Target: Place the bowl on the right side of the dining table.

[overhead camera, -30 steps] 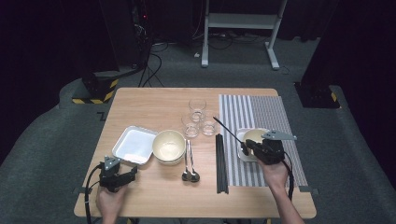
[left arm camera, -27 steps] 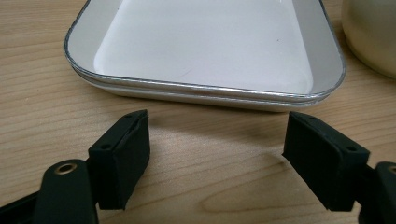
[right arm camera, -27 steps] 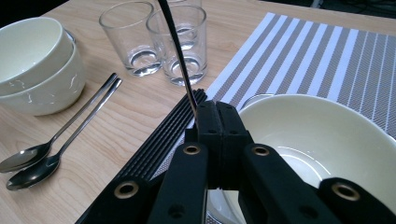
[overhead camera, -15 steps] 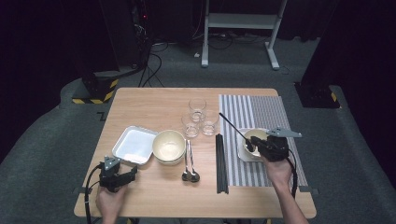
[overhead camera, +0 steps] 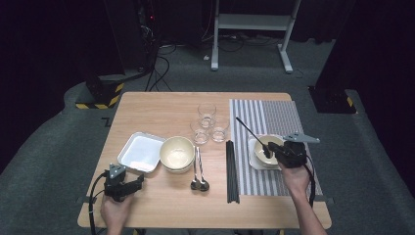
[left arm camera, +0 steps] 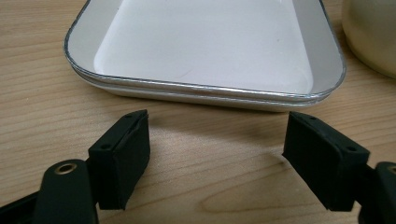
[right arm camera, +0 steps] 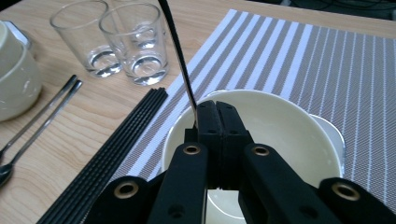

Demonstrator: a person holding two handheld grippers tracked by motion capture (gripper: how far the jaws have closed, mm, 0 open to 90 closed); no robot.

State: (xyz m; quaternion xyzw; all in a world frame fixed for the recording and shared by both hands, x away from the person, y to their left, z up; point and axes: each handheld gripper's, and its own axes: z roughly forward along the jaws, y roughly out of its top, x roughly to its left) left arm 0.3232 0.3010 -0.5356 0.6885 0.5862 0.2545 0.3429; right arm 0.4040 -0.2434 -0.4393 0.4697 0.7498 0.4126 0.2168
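Right claw [right arm camera: 217, 109] pinches the thin black chopstick [right arm camera: 177, 56] over the cream bowl [right arm camera: 289, 135] at three o'clock, place setting half-laid; left claw [left arm camera: 217, 158] gapes empty.

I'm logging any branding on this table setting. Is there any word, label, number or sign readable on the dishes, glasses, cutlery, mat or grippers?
None can be read.
White tray: plain, no print.
Bowl under the right gripper: no mark.
Glasses, striped mat, black chopsticks: no lettering.
Left gripper: bare black pads.
Floor mark by the table's far left corner: too small to read.
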